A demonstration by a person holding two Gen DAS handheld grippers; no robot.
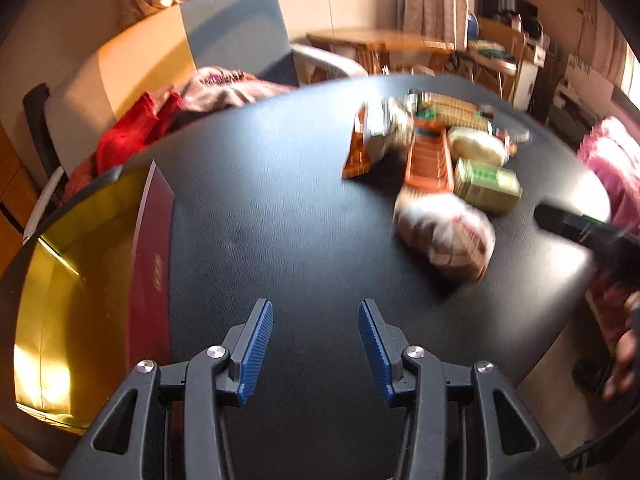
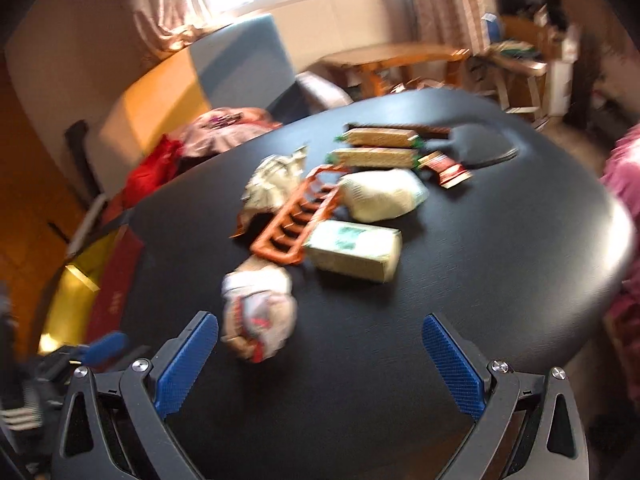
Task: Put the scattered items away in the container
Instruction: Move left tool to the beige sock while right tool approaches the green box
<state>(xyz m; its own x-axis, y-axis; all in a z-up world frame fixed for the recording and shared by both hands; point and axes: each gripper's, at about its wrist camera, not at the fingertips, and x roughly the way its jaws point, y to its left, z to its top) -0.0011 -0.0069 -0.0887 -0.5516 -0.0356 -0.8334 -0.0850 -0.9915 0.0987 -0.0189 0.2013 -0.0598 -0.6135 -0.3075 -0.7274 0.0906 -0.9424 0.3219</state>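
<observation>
A heap of snack packets lies on the round black table (image 1: 280, 208): a white-and-red bag (image 1: 444, 236) (image 2: 258, 312), a green-and-cream box (image 1: 486, 186) (image 2: 354, 250), an orange plastic tray (image 1: 428, 160) (image 2: 298, 220), a cream bag (image 2: 382, 196), wafer packs (image 2: 378, 138) and a crumpled silver packet (image 2: 272, 184). A red box with a gold lining (image 1: 80, 264) (image 2: 80, 292) sits open at the table's left edge. My left gripper (image 1: 316, 348) is open and empty above bare table beside the box. My right gripper (image 2: 320, 364) is wide open and empty, just in front of the white-and-red bag.
Red and pink cloths (image 1: 132, 132) are piled beyond the table's far left edge. A black flat object (image 2: 476, 148) lies behind the wafers. A wooden table (image 2: 396, 60) and shelves stand at the back. Pink fabric (image 2: 624, 184) is at the right.
</observation>
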